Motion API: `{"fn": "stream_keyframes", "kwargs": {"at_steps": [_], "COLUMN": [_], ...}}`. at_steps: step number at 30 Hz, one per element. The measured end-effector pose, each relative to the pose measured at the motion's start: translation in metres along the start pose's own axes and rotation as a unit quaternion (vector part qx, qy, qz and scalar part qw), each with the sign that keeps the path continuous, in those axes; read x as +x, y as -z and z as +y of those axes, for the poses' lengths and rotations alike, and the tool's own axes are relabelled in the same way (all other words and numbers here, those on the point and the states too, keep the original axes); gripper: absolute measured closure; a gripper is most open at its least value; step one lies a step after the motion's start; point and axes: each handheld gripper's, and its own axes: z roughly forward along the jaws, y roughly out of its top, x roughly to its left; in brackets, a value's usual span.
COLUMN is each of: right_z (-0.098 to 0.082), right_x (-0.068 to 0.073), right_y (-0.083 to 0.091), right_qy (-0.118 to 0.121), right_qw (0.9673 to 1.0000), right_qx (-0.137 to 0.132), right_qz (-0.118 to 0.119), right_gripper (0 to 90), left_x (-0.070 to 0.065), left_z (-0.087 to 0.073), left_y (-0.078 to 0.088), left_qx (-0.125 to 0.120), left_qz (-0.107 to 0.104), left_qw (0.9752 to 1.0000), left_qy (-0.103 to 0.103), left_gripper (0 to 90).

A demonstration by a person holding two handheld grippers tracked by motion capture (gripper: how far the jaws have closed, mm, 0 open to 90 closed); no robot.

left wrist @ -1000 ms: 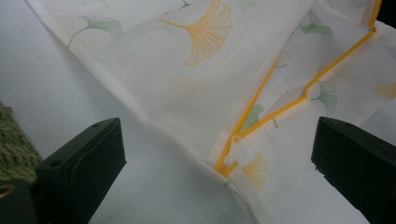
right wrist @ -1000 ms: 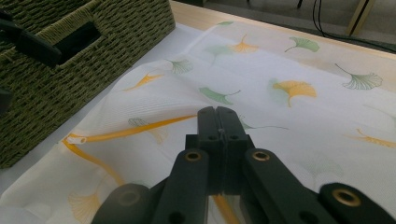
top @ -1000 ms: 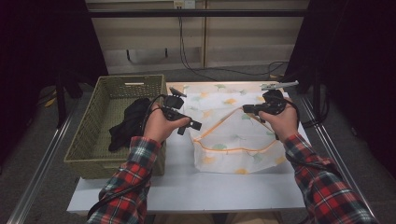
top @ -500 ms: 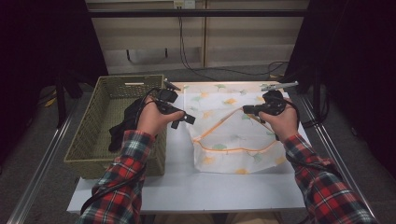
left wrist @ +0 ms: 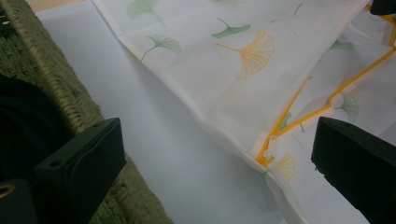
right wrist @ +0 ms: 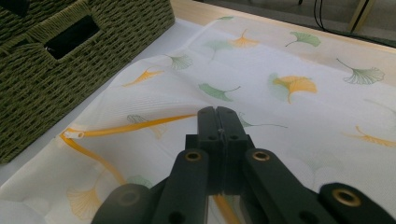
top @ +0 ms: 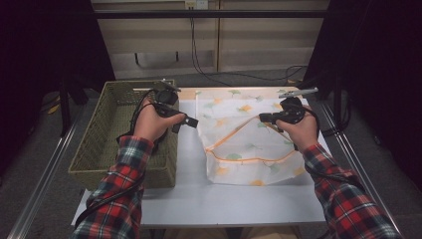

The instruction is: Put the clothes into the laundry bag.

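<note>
left gripper (top: 185, 121): jaws spread, empty | right gripper (right wrist: 217, 122): jaws pinching laundry bag (top: 244, 142) (orange zipper edge) | basket (top: 107, 144): dark cloth, high view

A black cable (top: 219, 74) trails across the floor beyond the white table (top: 229, 199).

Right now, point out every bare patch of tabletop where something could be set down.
The table is bare along its near edge, in front of the laundry bag, and in the strip between the wicker basket and the bag. The far half is crowded: bag and basket cover it.
</note>
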Motion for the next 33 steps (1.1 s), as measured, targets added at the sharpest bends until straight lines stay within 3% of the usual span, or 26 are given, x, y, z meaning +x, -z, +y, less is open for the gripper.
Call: {"fn": "stream_keyframes", "kwargs": {"at_steps": [17,24,31,33], "right_z": [-0.001,-0.001,0.0,0.0], "right_x": [0.001,0.003,0.003,0.003], "right_y": [-0.001,-0.003,-0.003,-0.003], "right_qy": [0.004,0.004,0.008,0.006], "right_qw": [1.0,1.0,0.9999,0.9999], "right_qx": [0.004,0.008,0.009,0.009], "right_qz": [-0.001,0.0,0.0,-0.002], "right_gripper": [90.0,90.0,90.0,90.0], "left_x": [0.03,0.043,0.055,0.059], "left_z": [-0.016,-0.026,-0.033,-0.035], "left_y": [0.022,0.024,0.025,0.025], "left_qx": [0.001,0.004,0.0,0.006], "left_qz": [0.03,0.036,0.057,0.049], "left_qw": [0.9993,0.9986,0.9971,0.9973], "left_qy": [0.023,0.039,0.052,0.054], "left_gripper": [2.6,2.5,2.6,2.6]}}
